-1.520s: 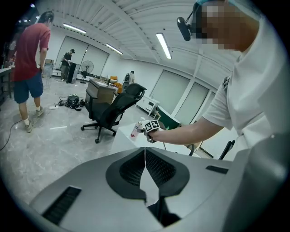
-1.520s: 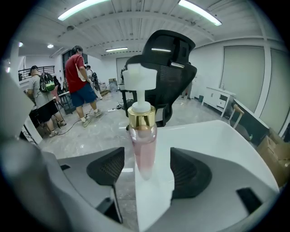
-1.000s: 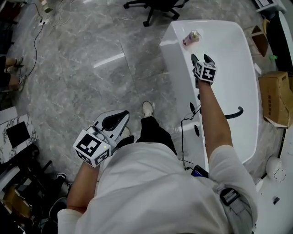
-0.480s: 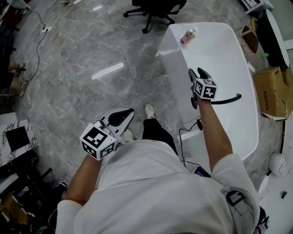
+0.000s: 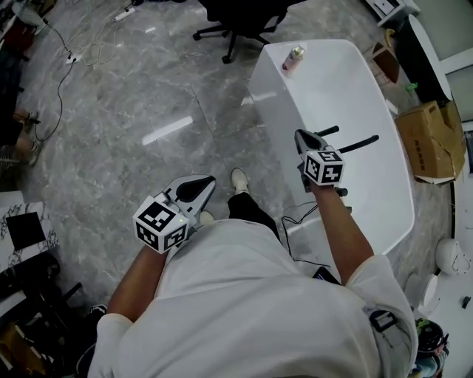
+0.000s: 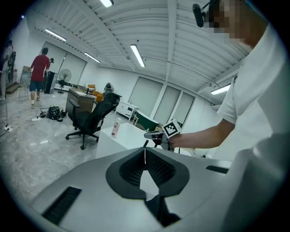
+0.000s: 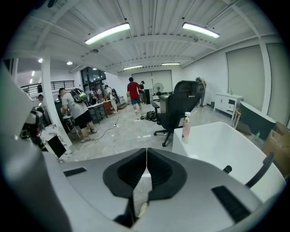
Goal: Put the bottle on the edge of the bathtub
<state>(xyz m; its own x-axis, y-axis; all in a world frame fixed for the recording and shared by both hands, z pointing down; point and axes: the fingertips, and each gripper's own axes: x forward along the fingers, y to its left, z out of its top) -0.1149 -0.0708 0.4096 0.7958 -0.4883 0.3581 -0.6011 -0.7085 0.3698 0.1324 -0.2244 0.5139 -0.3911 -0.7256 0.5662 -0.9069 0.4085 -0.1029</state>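
Note:
The pink-and-white bottle stands upright on the far corner of the white bathtub's rim. It shows too in the left gripper view and the right gripper view. My right gripper hovers over the tub's near part beside the black faucet, well short of the bottle. Its jaws are shut with nothing between them. My left gripper hangs over the floor left of the tub, also shut and empty.
A black office chair stands on the grey marble floor beyond the tub. Cardboard boxes lie right of it. Cables trail at the far left. Several people are at desks in the background.
My right gripper has drawn back from the bottle along the tub toward the person, and its jaws have shut. The bottle stays on the rim. The left gripper has hardly moved.

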